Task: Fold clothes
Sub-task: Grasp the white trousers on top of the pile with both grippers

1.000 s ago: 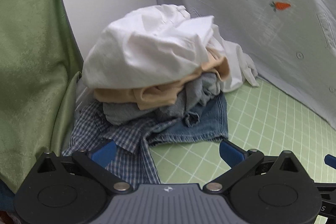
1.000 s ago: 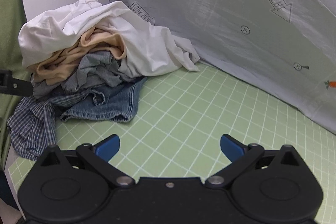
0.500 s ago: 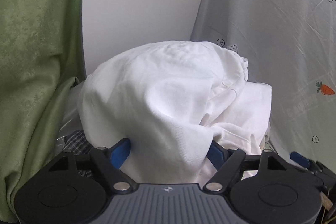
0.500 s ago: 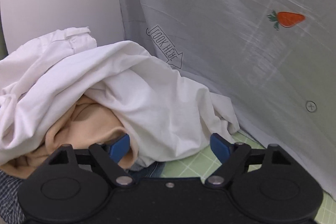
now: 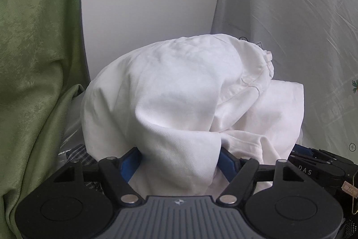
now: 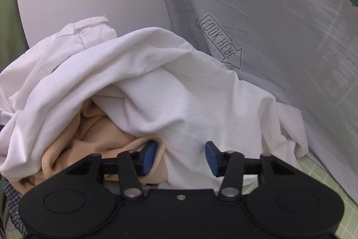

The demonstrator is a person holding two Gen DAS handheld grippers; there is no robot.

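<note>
A heap of clothes fills both views, topped by a white garment (image 5: 179,93) (image 6: 156,82). A beige garment (image 6: 100,138) lies under it, and a blue plaid shirt (image 5: 76,153) peeks out at the bottom. My left gripper (image 5: 179,162) is closing, and its blue pads squeeze a thick fold of the white garment. My right gripper (image 6: 180,155) is also closing. White cloth lies between its jaws, with its left pad against the beige fold and its right pad resting on the cloth without pinching it. In the left wrist view the right gripper (image 5: 313,162) shows at the pile's right side.
A grey sheet (image 6: 268,15) printed with arrows and carrots hangs close behind and to the right of the pile. A green curtain (image 5: 33,59) hangs on the left beside a white panel (image 5: 145,3). A strip of green grid mat (image 6: 324,171) shows at the lower right.
Both grippers moved in from over the mat to the pile, and the white garment now fills the views. The jaws of both have narrowed around folds of it.
</note>
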